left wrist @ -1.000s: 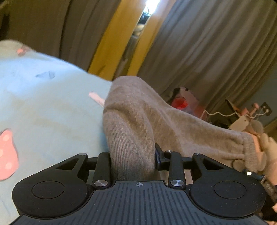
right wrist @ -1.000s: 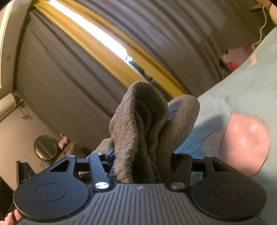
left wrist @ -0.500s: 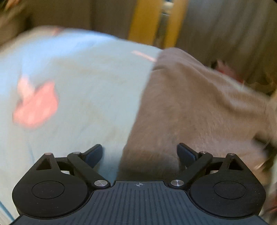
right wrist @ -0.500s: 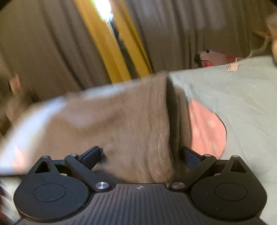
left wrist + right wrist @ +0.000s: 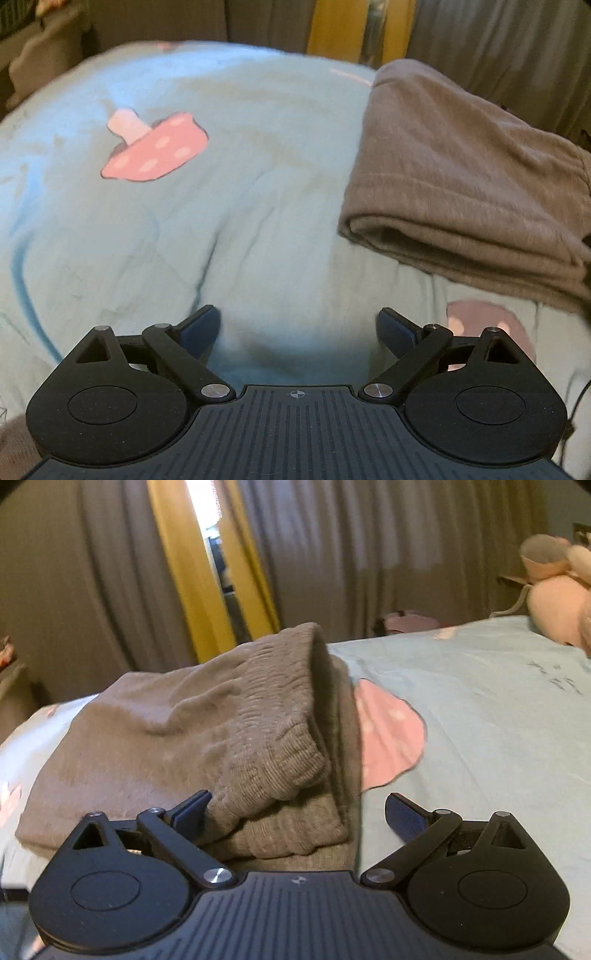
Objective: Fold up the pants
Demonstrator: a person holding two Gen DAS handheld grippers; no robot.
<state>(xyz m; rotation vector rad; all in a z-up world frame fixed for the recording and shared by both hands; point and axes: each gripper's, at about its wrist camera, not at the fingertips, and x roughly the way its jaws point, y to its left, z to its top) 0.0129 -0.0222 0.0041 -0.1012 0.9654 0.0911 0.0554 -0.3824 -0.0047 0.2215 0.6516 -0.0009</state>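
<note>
With the folded pants [image 5: 454, 177] lying on the bed [image 5: 258, 221] near its far edge, the left hand-held gripper [image 5: 298, 328] and right hand-held gripper [image 5: 298, 814] gape empty after release, so tidying the fold seems next.

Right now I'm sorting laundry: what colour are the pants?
Grey-brown pants, clearest in the right wrist view.

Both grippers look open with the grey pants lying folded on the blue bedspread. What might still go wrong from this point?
Two risks, both judgement calls.

1. The right gripper is open, but the ribbed waistband still lies between its fingers; pulling back carelessly may snag it and undo the fold.

2. The pants sit on a soft, rumpled bedspread with loose layers at the folded edge, so the stack may slump. The left gripper is open and clear of them.
</note>
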